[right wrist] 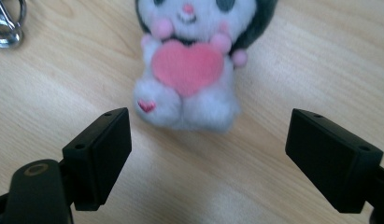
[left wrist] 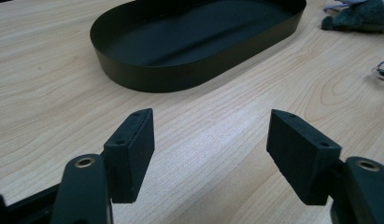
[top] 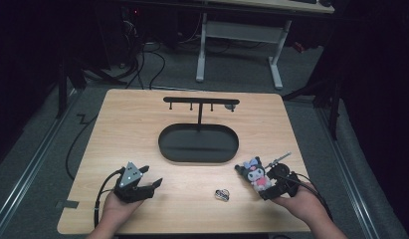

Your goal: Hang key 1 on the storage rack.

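A small plush toy (top: 256, 174) lies face up on the wooden table at the front right; it has a dark head, a white body and a pink heart (right wrist: 187, 65). My right gripper (top: 266, 192) sits just behind its feet. In the right gripper view this gripper (right wrist: 208, 140) is open, its jaws wide apart and the toy just beyond them, untouched. My left gripper (top: 153, 185) rests at the front left. It (left wrist: 210, 135) is open with only bare wood between its jaws.
A black oval tray (top: 164, 149) sits mid-table with a T-shaped hook stand (top: 201, 101) rising from its far side. A small metal ring clip (top: 222, 194) lies between the two grippers. The tray wall (left wrist: 147, 77) is ahead of the left gripper.
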{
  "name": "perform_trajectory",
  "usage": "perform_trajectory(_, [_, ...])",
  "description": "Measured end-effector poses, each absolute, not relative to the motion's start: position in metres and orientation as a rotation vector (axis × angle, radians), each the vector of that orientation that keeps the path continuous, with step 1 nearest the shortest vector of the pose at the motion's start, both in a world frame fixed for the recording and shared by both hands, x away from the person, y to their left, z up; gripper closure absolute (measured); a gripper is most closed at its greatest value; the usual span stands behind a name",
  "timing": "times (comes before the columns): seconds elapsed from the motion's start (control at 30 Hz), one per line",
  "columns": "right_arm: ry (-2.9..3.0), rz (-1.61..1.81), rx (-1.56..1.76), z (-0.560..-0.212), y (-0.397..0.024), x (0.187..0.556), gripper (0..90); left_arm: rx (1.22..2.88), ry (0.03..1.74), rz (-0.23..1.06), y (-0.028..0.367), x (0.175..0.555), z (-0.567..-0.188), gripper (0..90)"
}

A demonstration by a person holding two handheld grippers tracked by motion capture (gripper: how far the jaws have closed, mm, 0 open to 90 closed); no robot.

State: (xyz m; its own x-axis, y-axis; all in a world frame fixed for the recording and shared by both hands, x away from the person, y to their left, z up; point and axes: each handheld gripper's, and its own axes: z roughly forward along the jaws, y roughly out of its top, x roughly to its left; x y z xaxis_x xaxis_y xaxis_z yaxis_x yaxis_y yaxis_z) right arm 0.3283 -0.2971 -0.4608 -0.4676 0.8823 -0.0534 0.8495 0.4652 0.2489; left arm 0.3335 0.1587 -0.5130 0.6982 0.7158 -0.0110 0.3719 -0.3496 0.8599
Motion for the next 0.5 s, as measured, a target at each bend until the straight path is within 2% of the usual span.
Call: perform_trajectory(0.5, [2.583,0.303,1.513,-0.468,-0.281,0.350,14.9,1.988,0.809,0.461,0.159,0.334,-0.513,32.8])
